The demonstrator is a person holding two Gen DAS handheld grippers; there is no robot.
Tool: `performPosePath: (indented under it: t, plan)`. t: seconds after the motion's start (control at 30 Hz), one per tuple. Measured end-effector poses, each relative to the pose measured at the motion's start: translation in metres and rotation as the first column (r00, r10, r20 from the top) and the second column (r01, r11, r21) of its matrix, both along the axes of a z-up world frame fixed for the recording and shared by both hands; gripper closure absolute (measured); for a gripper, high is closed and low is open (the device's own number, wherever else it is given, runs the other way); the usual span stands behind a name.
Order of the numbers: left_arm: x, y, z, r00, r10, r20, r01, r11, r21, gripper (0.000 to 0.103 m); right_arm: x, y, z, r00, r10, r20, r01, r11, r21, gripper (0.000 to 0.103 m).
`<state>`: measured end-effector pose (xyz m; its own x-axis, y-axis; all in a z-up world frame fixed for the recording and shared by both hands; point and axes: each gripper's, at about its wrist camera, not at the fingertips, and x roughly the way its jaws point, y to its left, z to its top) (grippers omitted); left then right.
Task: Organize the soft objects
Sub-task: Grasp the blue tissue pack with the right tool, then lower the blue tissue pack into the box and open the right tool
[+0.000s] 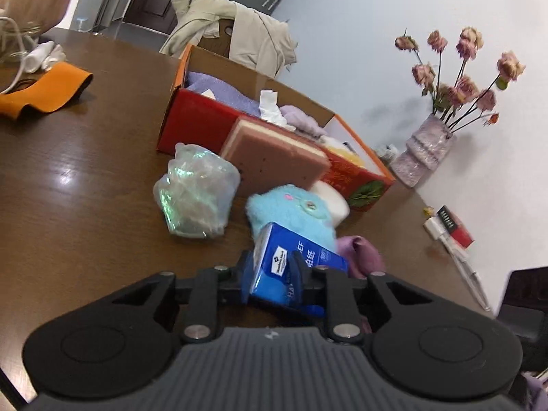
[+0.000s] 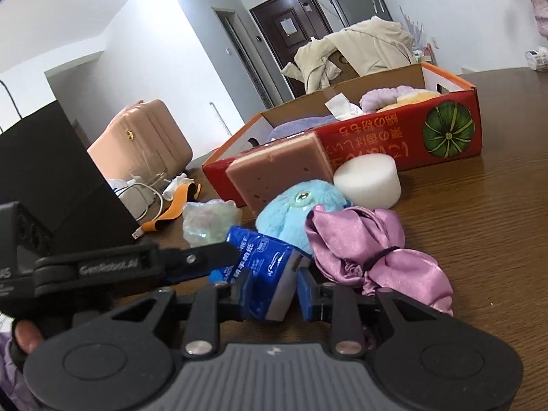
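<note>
Both grippers are being pointed down toward the desk (image 1: 68, 205), and the blue tissue pack (image 1: 291, 267) is being gripped by both at once, low over the desk in front of the red box (image 1: 191, 120). The left gripper (image 1: 274, 270) is being held with its jaws nearly closed, pressing the pack's sides; the pack's lower end is being hidden between the fingers. The right gripper (image 2: 274, 291) is being held likewise, with the left jaw pressing the pack (image 2: 263, 274), though contact at the right jaw is hard to make out. In the right view, the left gripper's arm (image 2: 137, 263) is being seen reaching in from the left, with a fingertip of the person's hand (image 2: 25, 339) cut off at the edge. The blue plush (image 1: 291, 212) is being partly covered by the pack, and the purple satin cloth (image 2: 370, 250) is lying just beside it. The sponge block (image 1: 274, 157) is leaning on the box, the white foam cylinder (image 2: 368, 183) is being partly hidden by the plush, and the box's contents are being only partly shown.
</note>
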<state>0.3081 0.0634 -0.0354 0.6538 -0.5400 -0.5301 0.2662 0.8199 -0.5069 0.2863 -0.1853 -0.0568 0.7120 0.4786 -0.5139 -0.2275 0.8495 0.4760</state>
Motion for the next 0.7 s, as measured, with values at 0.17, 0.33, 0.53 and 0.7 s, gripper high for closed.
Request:
performPosePath:
  t: [0.17,0.33,0.53,0.7]
  plan:
    - [-0.039,-0.008,0.000,0.995,0.007,-0.095,-0.008,1.000,-0.009,0.080,-0.009,-0.011,0.017,0.996,0.071,-0.056,-0.069,0.997,0.022,0.076]
    - [-0.045,-0.013,-0.011,0.993,0.022,-0.115,-0.022,1.000,0.002,0.078,-0.008,-0.018,0.011,0.989,0.064,-0.135,-0.058,0.997,0.047,0.077]
    - [-0.036,-0.012,-0.013,0.993,0.043,-0.114,-0.044,0.999,-0.007,0.072,-0.009,-0.015,0.002,0.990,0.060,-0.131,-0.057,0.998,0.024,0.080]
    - [-0.034,-0.018,0.000,0.993,0.047,-0.105,-0.048,0.999,-0.007,0.078,-0.009,-0.017,0.000,0.990,0.063,-0.124,-0.059,0.998,0.037,0.080]
